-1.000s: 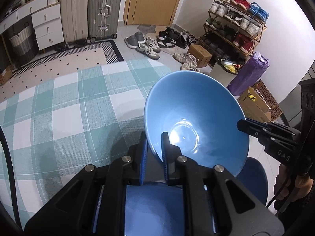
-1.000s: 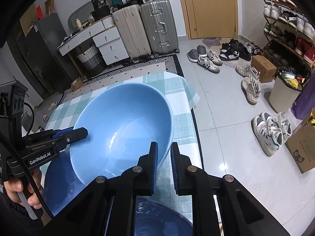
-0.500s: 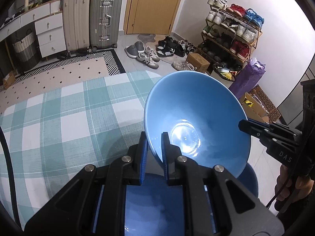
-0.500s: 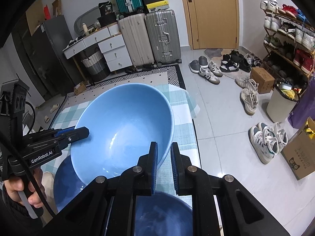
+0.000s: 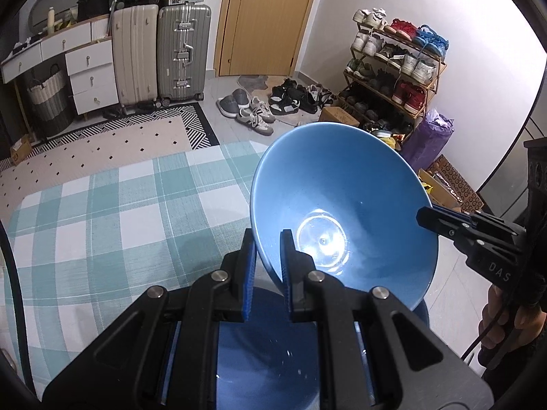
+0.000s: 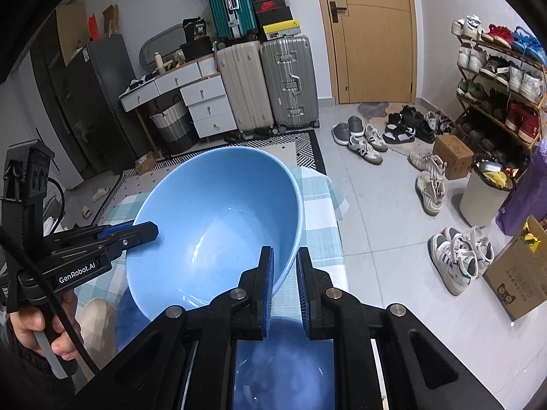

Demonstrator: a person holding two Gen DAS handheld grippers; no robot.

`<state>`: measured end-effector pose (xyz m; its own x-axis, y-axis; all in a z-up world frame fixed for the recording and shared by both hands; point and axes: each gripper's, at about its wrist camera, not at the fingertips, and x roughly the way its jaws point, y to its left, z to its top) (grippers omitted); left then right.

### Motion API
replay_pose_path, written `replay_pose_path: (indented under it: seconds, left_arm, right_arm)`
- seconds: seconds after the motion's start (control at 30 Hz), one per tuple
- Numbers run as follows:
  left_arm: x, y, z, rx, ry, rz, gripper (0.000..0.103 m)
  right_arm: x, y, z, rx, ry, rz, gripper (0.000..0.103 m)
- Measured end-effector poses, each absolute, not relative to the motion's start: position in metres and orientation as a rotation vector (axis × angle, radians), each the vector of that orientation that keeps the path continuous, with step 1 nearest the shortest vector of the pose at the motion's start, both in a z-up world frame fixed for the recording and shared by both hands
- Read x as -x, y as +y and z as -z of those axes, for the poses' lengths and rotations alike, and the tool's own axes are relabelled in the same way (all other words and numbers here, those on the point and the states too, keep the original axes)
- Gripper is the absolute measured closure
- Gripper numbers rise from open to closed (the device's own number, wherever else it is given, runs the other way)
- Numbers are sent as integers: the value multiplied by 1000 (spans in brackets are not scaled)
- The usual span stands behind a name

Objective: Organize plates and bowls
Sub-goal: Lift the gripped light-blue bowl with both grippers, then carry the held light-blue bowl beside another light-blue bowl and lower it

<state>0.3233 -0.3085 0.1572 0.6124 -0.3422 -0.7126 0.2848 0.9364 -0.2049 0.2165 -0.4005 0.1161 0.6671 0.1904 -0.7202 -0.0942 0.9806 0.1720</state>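
Note:
A light blue bowl (image 5: 342,198) hangs tilted in the air above the table, held by two opposite sides of its rim. My left gripper (image 5: 268,235) is shut on the near rim in the left wrist view, and my right gripper (image 5: 427,215) pinches the far right rim. In the right wrist view the same bowl (image 6: 218,218) has my right gripper (image 6: 285,253) shut on its right rim and my left gripper (image 6: 152,230) on its left rim. A dark blue bowl (image 5: 266,352) (image 6: 283,358) sits below, partly hidden by the gripper bodies. Another dark blue dish (image 6: 124,311) lies under the lifted bowl.
The table wears a teal and white checked cloth (image 5: 119,222) (image 6: 321,225). Beyond its edge is a tiled floor with scattered shoes (image 6: 365,140), a shoe rack (image 5: 396,68), suitcases (image 5: 160,51), a white bin (image 6: 482,191) and cardboard boxes (image 6: 519,273).
Both grippers have risen together with the light blue bowl held between them. The table and the dark blue dishes below now lie farther off.

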Motion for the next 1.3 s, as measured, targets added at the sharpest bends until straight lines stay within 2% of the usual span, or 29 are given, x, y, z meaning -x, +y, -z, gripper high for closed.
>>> replay_pose_path:
  seconds: [0.6,1.3]
  left_arm:
    - [-257,-294,-215,71,768,349,92]
    - [-195,-261,-237,70,740,310,92]
  right_arm:
    - [-171,-378,-158,-111,759,-190,89]
    - [-132,-339,-174,-90,730,-239,88]
